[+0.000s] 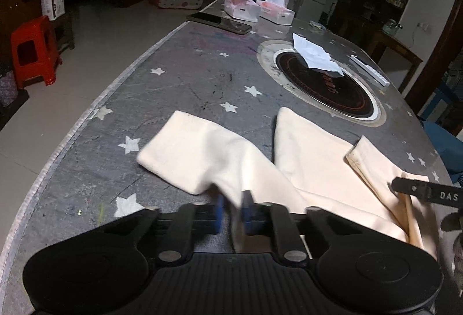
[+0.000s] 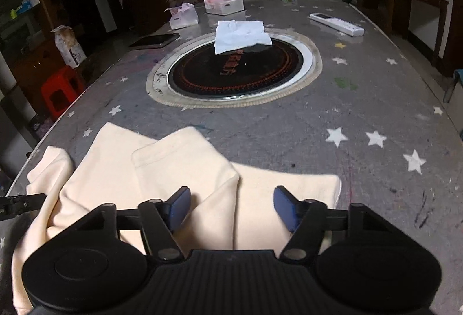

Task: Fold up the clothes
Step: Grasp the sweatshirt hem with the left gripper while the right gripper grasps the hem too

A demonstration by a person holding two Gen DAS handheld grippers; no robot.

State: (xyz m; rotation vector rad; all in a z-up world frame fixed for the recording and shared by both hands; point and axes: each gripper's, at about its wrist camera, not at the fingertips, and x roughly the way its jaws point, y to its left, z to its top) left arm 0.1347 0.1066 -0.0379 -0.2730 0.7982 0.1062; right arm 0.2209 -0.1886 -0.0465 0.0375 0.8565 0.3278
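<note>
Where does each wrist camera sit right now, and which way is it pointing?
Left wrist: on the left gripper, facing across the table; fingers shut on the cream garment; right gripper's tip visible at right.
Right wrist: on the right gripper, open above the garment, facing the far end.
Shared: garment, round hotplate, white tissue, tissue boxes.

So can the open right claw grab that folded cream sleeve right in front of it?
Probably yes. The right gripper is open just above the cream garment, with the folded sleeve lying on top just ahead and nothing between them.
</note>
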